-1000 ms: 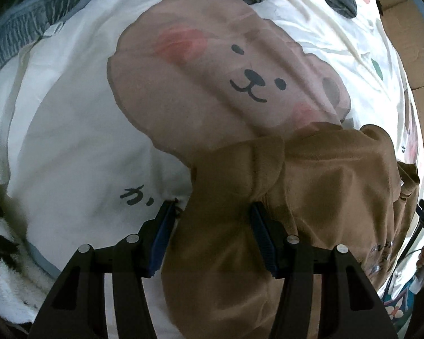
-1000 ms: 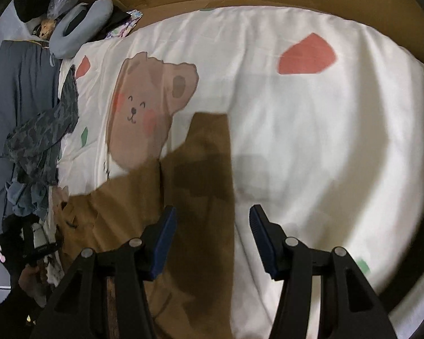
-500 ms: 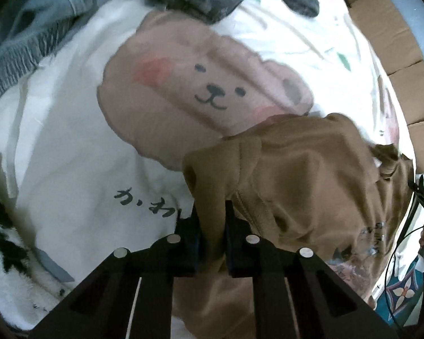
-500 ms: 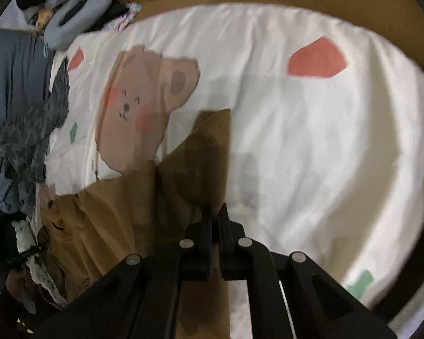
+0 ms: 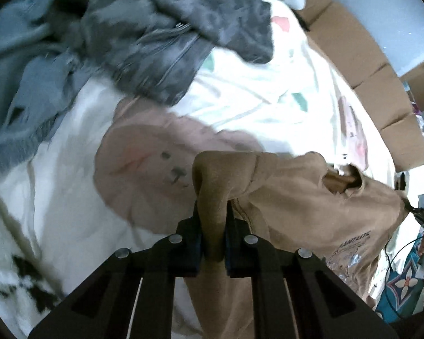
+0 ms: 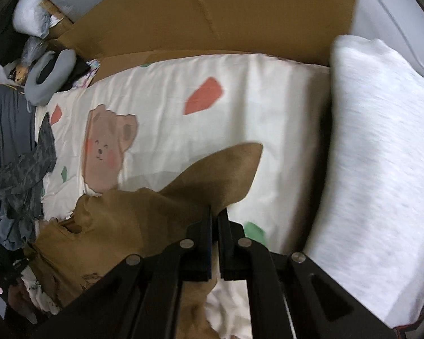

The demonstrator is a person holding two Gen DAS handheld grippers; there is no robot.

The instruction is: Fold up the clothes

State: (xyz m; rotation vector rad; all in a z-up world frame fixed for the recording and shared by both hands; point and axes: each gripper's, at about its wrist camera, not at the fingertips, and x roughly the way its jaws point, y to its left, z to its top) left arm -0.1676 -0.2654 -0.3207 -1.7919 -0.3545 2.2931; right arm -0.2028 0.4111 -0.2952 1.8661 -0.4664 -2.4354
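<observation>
A tan brown T-shirt [image 5: 302, 214] with a dark chest print hangs lifted over a white bear-print bedsheet [image 5: 70, 206]. My left gripper [image 5: 213, 217] is shut on a bunched sleeve of the shirt; its neck hole shows to the right. In the right wrist view the same shirt [image 6: 127, 226] stretches from lower left toward my right gripper [image 6: 215, 214], which is shut on the other sleeve, whose end [image 6: 240, 166] sticks up past the jaws above the sheet [image 6: 178, 90].
A heap of grey and dark patterned clothes [image 5: 132, 34] lies at the far side of the bed. Cardboard panels [image 6: 212, 14] line the bed's edge. A white-grey pillow [image 6: 376, 155] sits at right. A grey neck pillow [image 6: 51, 73] rests far left.
Both grippers went from open around the sleeves to shut on them, then rose. The shirt now hangs up off the sheet and both views have swung toward the far side of the bed.
</observation>
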